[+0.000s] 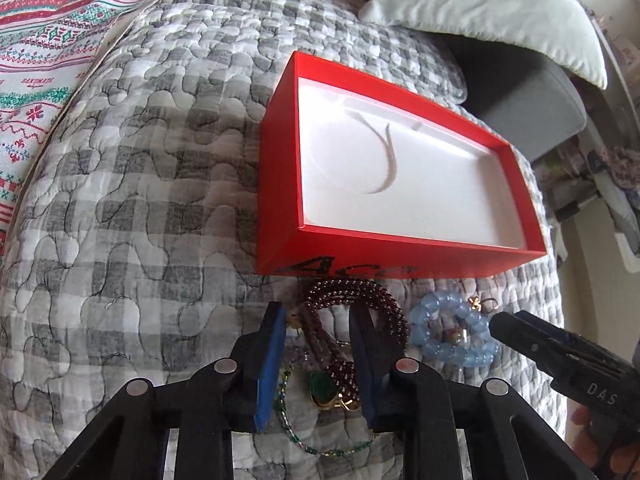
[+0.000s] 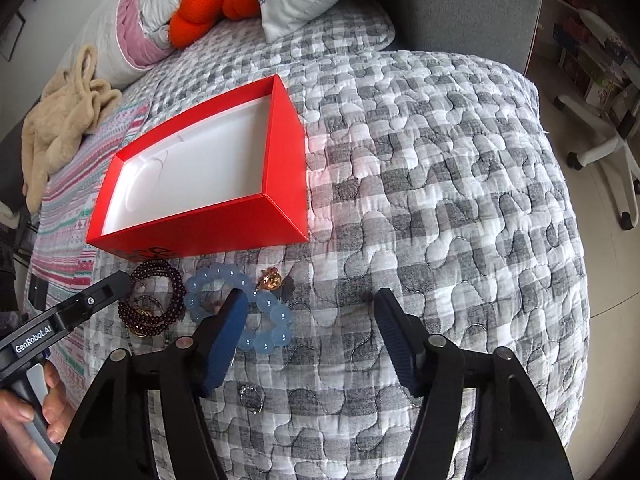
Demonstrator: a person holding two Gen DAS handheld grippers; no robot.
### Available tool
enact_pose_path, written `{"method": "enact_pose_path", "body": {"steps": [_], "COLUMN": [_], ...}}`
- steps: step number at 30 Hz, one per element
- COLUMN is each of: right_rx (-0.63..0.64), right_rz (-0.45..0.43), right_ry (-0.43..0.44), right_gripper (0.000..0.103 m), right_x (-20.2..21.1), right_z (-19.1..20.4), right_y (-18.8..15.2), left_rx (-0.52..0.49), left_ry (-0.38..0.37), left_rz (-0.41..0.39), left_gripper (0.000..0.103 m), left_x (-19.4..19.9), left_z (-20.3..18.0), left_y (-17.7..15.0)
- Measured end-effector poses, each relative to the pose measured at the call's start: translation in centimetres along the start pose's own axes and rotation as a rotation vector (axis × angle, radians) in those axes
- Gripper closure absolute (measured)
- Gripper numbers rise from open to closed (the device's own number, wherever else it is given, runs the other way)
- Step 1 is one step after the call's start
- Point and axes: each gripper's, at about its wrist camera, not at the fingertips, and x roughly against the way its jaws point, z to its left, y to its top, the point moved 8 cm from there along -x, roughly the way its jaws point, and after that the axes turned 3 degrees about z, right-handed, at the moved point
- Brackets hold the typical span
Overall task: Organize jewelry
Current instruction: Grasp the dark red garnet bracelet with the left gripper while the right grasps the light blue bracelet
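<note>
The dark garnet bead strand [image 1: 360, 312] lies coiled on the quilt [image 1: 140, 200], just in front of the red box [image 1: 276, 184], whose white-lined inside holds no jewelry that I can see. So I judge the sorting is at its very start: this is the first pick, and nothing has gone in yet. My left gripper [image 1: 318, 360] is pitched steeply down over that coil, its blue pads set either side of the strand's loops; the gap between them is narrow, but I cannot tell whether the pads actually press the beads or merely bracket them. Under the same gap lie a green stone ring [image 1: 324, 392] and a thin green-and-gold chain [image 1: 320, 440], so the next move calls for care: take the garnet strand alone, lift it clear without dragging the chain along, then carry it over the near wall of the box. Just beside the strand sits the pale blue bead bracelet [image 2: 240, 308], with a small gold charm [image 2: 270, 280] at its far side and a little silver ring [image 2: 250, 398] nearer me. My right gripper [image 2: 304, 344] points down too, fingers spread about halfway with only quilt between them; its left finger overlaps the blue bracelet in the right wrist view, gripping nothing. A hand [image 2: 52, 412] shows on the left tool's handle.
</note>
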Motion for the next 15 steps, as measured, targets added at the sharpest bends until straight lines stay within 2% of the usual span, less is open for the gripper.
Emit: {"method": "enact_pose_path", "body": {"steps": [3,10,11,13,14,15], "right_rx": [0.022,0.053,0.062,0.095,0.117,0.127], "right_rz": [-0.009,-0.004,0.004,0.007,0.001,0.000], "right_ry": [-0.014,0.020,0.027,-0.005,-0.032,-0.040], "right_gripper": [0.052,0.068,0.073,0.078,0.087,0.090], "right_x": [-0.2,-0.4,-0.6,-0.9,-0.9,-1.0], "right_z": [0.0,1.0,1.3,1.8,1.9,2.0], "right_y": [0.1,-0.1,-0.2,-0.5,-0.6,-0.6], "left_rx": [0.007,0.002,-0.001,-0.003,-0.007,-0.012], "left_ry": [0.017,0.049,0.052,0.059,0.060,0.061], "left_rz": [0.010,0.007,0.005,-0.002,-0.003,-0.005], "left_gripper": [0.085,0.093,0.093,0.097,0.097,0.098], "left_x": [-0.6,-0.8,-0.8,-0.8,-0.7,-0.5], "left_z": [0.4,0.4,0.4,0.3,0.3,0.2], "left_y": [-0.1,0.1,0.1,0.2,0.2,0.2]}}
